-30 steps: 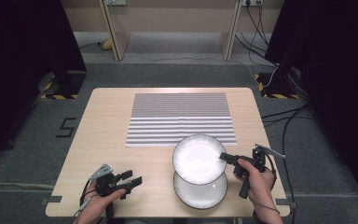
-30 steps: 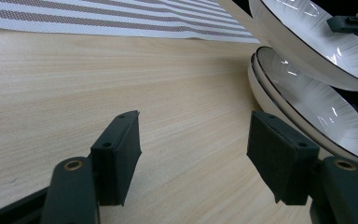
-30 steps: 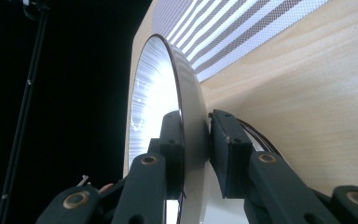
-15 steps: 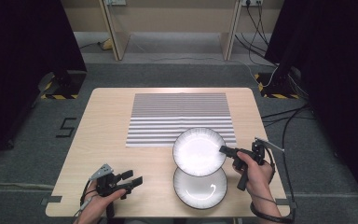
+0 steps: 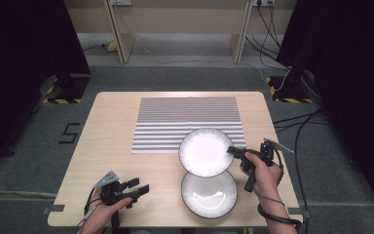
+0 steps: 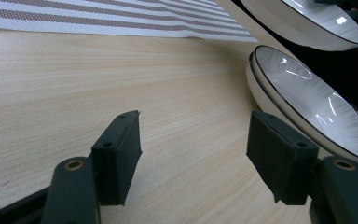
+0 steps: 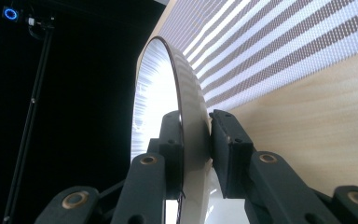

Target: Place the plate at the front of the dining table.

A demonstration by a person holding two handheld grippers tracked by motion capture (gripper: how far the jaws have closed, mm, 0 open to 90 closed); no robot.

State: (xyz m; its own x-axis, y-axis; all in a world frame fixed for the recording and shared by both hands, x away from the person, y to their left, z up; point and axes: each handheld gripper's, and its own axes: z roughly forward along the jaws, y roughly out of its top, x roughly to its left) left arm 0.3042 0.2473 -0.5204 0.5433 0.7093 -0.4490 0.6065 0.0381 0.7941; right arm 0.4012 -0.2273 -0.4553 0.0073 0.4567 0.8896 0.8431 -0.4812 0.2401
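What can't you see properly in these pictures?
- Held plate: in the right gripper view its lower rim is hidden behind the right gripper.
- Bottom plate: in the high view the held plate covers its far edge; in the left gripper view the picture's right edge cuts it off.
- Striped mat: in the high view the held plate hides one corner.

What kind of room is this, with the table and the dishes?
Probably a lab or studio for recording tasks, not a kitchen. A lone wooden table stands on grey carpet, dark curtains hang at both sides, and cables trail across the floor.
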